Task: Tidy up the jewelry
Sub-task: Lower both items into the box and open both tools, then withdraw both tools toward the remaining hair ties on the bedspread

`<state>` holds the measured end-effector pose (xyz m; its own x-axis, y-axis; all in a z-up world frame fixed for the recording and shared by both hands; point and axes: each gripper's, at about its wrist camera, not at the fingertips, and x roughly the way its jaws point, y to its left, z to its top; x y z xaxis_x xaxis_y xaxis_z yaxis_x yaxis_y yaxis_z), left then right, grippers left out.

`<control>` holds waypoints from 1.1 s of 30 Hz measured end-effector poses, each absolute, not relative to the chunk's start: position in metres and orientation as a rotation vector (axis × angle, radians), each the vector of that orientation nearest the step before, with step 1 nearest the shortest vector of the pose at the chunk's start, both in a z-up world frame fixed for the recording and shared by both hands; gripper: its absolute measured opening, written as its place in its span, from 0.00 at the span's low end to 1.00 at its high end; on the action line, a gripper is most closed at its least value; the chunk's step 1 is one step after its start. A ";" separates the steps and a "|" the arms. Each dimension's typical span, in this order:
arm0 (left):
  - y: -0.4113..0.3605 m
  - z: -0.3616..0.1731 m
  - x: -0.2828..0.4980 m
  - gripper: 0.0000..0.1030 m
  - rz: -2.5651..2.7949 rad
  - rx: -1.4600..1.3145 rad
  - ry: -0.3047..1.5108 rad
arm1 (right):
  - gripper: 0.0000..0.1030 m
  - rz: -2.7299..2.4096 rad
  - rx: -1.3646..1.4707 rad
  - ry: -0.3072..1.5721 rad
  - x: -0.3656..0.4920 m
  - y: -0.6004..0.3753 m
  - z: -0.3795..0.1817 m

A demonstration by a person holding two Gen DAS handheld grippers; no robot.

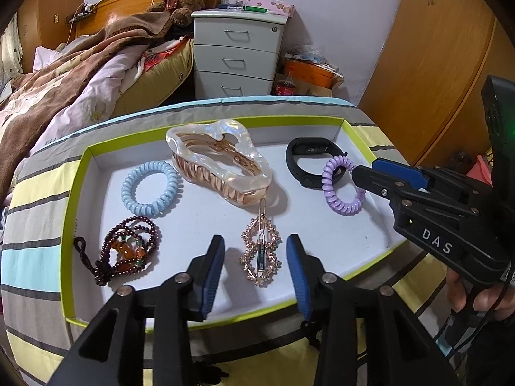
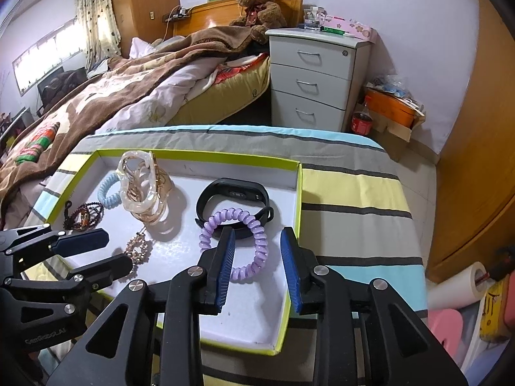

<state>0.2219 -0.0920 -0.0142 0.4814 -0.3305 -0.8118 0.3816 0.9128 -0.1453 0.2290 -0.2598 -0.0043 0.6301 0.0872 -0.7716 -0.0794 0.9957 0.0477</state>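
While both grippers hang over tray (image 1: 370, 135), L gripper (image 1: 256, 270) released, pads apart astride gold hairpin (image 1: 261, 252) at tray's near edge; R gripper (image 2: 259, 268) released, purple coil tie (image 2: 236, 244) loose between pads, near tray's right wall.

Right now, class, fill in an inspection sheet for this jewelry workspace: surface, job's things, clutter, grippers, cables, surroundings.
Surface: striped cloth under a green-rimmed tray.
Job's things: in the tray lie a blue coil hair tie, pearly claw clip, black fitness band, purple coil hair tie, dark bead bracelet, rose-gold hair clip.
Clutter: nothing seen.
Grippers: left gripper open astride the rose-gold hair clip; right gripper open over the purple coil hair tie.
Cables: black cable at the person's hand.
Surroundings: bed, teddy bear, drawer unit.
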 end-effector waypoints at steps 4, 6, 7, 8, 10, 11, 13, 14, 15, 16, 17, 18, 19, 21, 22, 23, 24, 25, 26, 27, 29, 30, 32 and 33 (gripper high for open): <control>-0.092 -0.008 0.217 0.45 -0.438 0.056 0.963 | 0.31 0.092 0.017 0.872 0.223 -0.259 0.000; -0.092 -0.005 0.215 0.49 -0.436 0.057 0.958 | 0.31 0.089 0.025 0.862 0.218 -0.259 0.003; -0.091 -0.003 0.213 0.50 -0.435 0.057 0.953 | 0.31 0.090 0.029 0.860 0.216 -0.258 0.004; -0.091 -0.001 0.210 0.50 -0.438 0.057 0.948 | 0.31 0.089 0.034 0.855 0.214 -0.258 0.006; -0.090 0.003 0.206 0.50 -0.436 0.056 0.939 | 0.31 0.088 0.042 0.844 0.208 -0.258 0.010; -0.089 0.005 0.203 0.52 -0.434 0.056 0.932 | 0.31 0.088 0.048 0.838 0.205 -0.258 0.012; -0.085 0.009 0.197 0.53 -0.430 0.050 0.922 | 0.31 0.090 0.060 0.827 0.199 -0.257 0.016; -0.084 0.010 0.195 0.54 -0.428 0.049 0.919 | 0.31 0.093 0.064 0.822 0.195 -0.256 0.018; -0.083 0.012 0.191 0.54 -0.423 0.048 0.916 | 0.31 0.094 0.065 0.818 0.192 -0.255 0.020; -0.080 0.013 0.188 0.54 -0.416 0.048 0.912 | 0.31 0.094 0.064 0.814 0.189 -0.254 0.021; -0.078 0.015 0.184 0.55 -0.414 0.046 0.907 | 0.31 0.097 0.064 0.808 0.185 -0.253 0.023; -0.075 0.017 0.182 0.55 -0.411 0.041 0.903 | 0.31 0.099 0.066 0.802 0.180 -0.252 0.025; -0.072 0.018 0.179 0.55 -0.406 0.039 0.899 | 0.31 0.100 0.069 0.800 0.177 -0.251 0.025; -0.067 0.020 0.172 0.55 -0.393 0.036 0.892 | 0.31 0.104 0.080 0.791 0.169 -0.249 0.026; -0.064 0.022 0.169 0.55 -0.388 0.034 0.886 | 0.31 0.103 0.083 0.789 0.165 -0.248 0.026; -0.061 0.023 0.165 0.56 -0.384 0.033 0.882 | 0.31 0.104 0.087 0.789 0.161 -0.248 0.026; -0.057 0.023 0.162 0.56 -0.381 0.030 0.880 | 0.31 0.107 0.093 0.790 0.158 -0.247 0.025; -0.053 0.024 0.158 0.56 -0.377 0.025 0.878 | 0.31 0.110 0.094 0.790 0.156 -0.246 0.025; -0.049 0.024 0.154 0.56 -0.374 0.021 0.877 | 0.31 0.109 0.094 0.792 0.152 -0.245 0.023; -0.046 0.024 0.151 0.56 -0.371 0.016 0.875 | 0.31 0.107 0.092 0.795 0.149 -0.243 0.022; -0.039 0.024 0.145 0.56 -0.362 0.011 0.874 | 0.31 0.108 0.093 0.799 0.144 -0.241 0.019; -0.036 0.025 0.142 0.56 -0.357 0.008 0.872 | 0.31 0.111 0.095 0.804 0.142 -0.240 0.017; -0.030 0.025 0.137 0.57 -0.352 0.000 0.870 | 0.31 0.114 0.100 0.808 0.137 -0.239 0.015; -0.027 0.024 0.134 0.57 -0.347 -0.004 0.870 | 0.31 0.117 0.103 0.812 0.135 -0.239 0.013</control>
<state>0.1342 -0.0267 0.0242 0.5930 -0.2996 -0.7474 0.2966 0.9442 -0.1431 0.1346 -0.2387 0.0132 0.6821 0.1439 -0.7169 -0.0648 0.9885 0.1367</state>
